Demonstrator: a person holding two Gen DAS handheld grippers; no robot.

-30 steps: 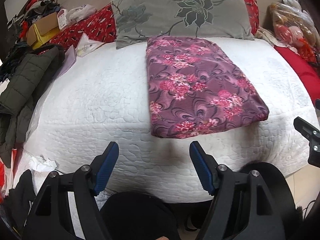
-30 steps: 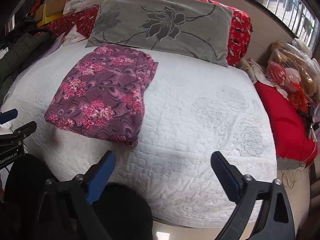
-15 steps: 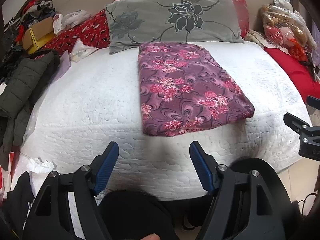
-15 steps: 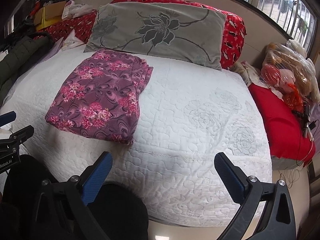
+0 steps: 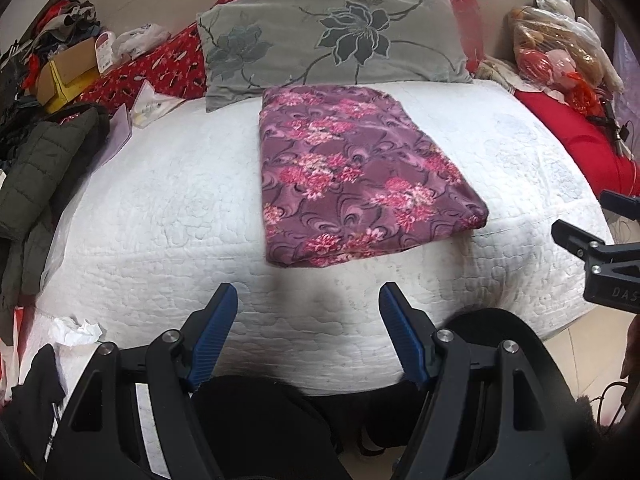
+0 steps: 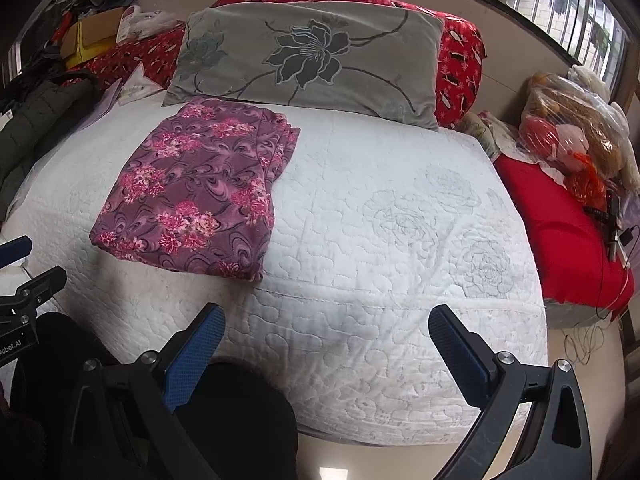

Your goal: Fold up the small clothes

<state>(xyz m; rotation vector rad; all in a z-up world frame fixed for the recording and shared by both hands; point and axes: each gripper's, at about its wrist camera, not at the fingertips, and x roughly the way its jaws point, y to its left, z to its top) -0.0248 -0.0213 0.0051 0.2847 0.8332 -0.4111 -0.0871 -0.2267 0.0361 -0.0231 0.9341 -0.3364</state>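
A purple garment with pink flowers (image 5: 356,176) lies folded into a neat rectangle on the white quilted bed (image 5: 160,200), just below the grey pillow. In the right wrist view the same folded garment (image 6: 200,192) sits left of centre on the bed (image 6: 380,220). My left gripper (image 5: 308,300) hovers off the bed's near edge, open, with nothing between its blue pads. My right gripper (image 6: 324,320) is also back from the bed's edge, open wide and empty. Each gripper shows at the side of the other's view.
A grey pillow with a dark flower (image 5: 332,36) leans on red bedding at the head. A dark green jacket (image 5: 36,168) and clutter lie at the left. A red cushion (image 6: 560,224) and bagged items (image 6: 572,128) sit at the right. Crumpled tissue (image 5: 76,330) lies near left.
Both views have pulled back a little from the bed, so the folded garment looks smaller and farther. Both grippers stay open and empty.
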